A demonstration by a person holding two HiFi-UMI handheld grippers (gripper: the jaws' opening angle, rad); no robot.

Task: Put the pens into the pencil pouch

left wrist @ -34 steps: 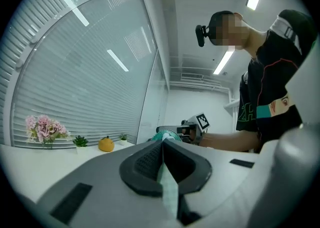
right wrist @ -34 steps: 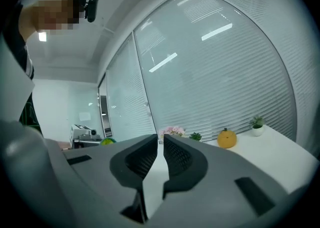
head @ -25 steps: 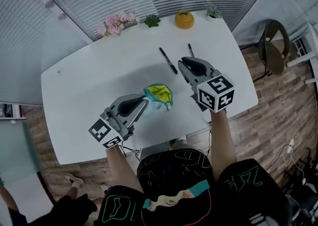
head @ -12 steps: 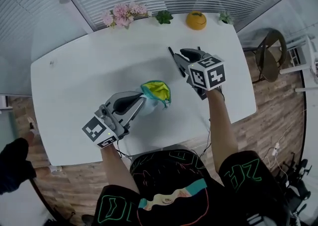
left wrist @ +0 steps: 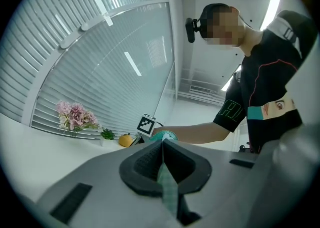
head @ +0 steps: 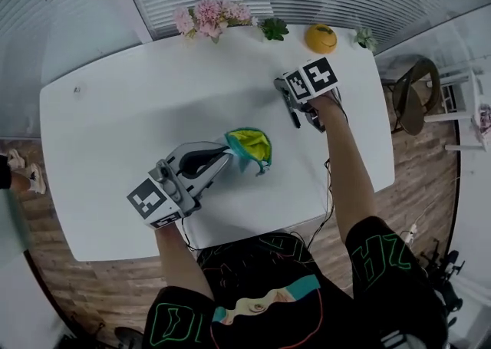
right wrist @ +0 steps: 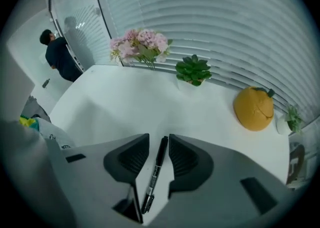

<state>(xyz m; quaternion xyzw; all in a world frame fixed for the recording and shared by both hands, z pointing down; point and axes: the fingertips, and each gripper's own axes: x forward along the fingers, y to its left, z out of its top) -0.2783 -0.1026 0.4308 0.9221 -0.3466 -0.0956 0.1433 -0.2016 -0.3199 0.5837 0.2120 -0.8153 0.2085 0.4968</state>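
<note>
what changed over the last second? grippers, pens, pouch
The right gripper moved forward across the table, away from the person, to the pens. Its jaws now stand apart on either side of a black pen, not closed on it. Unchanged: the left gripper stays shut on the edge of the pencil pouch, which lies open on the white table.

left shorts leg (head: 176,321), below left gripper (head: 228,157): green outlined letters, seemingly "DI"
right shorts leg (head: 380,263), below right gripper (right wrist: 159,142): seemingly "ZH"
pen (right wrist: 155,172) between right gripper's jaws: white print, unreadable
</note>
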